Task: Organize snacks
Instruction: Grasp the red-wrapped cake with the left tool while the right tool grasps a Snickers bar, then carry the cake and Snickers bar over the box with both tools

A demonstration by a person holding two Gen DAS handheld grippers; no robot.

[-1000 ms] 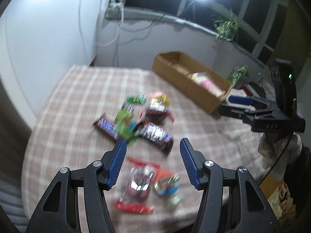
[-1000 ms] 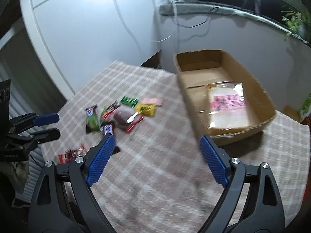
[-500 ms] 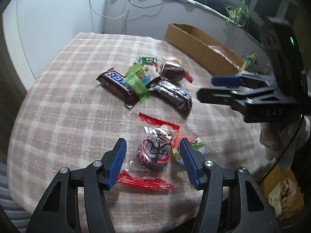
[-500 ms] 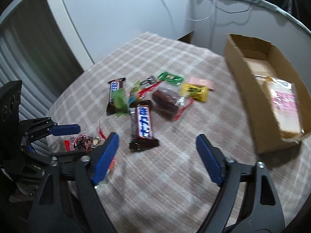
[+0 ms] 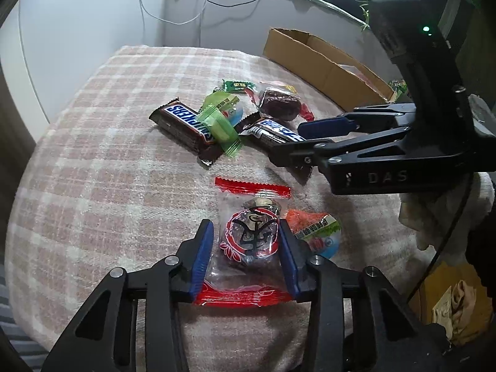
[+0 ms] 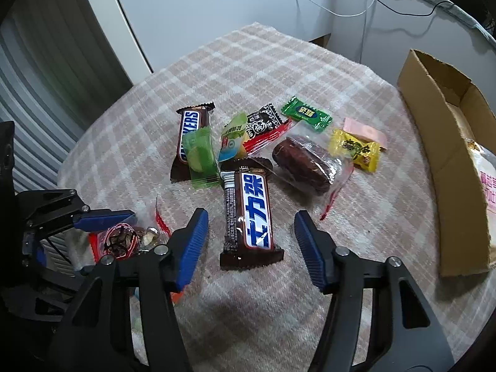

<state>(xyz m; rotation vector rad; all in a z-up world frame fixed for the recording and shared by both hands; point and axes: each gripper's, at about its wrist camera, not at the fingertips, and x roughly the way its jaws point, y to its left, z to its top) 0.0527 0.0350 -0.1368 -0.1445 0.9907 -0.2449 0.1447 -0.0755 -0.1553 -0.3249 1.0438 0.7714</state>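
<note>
Both grippers low over the plaid-covered counter (image 6: 310,71), each lined up on its own snack.

Left gripper (image 5: 246,249): jaws narrow and closing around the clear red-edged packet (image 5: 248,238), which lies near the counter's near edge. The packet's round dark content sits squarely between the blue pads. The pads look just beside the film on both sides; firm pressure not yet evident. The packet's long axis runs away from the gripper, red sealed ends fore and aft, so the jaws close across its short width. Judged a good orientation.

Right gripper (image 6: 251,232): jaws at middling width and closing, nothing pressed yet. The brown bar with blue label (image 6: 249,210) lies between the pads with a clear gap on each side. Its long axis points almost straight away from the gripper, so closure again falls across the narrow dimension. The near end of the bar sits about level with the fingertips; judged that a little more advance would give a fuller bite.

The other snacks lie clustered toward the counter's middle: a second Snickers bar (image 6: 190,142), a green wrapper (image 6: 201,158) over it, a dark cake in clear film (image 6: 305,166), a yellow candy (image 6: 356,150).

Cardboard box (image 6: 443,142) stands at the counter's right edge, nearer the right gripper. Judged to be the destination.
</note>
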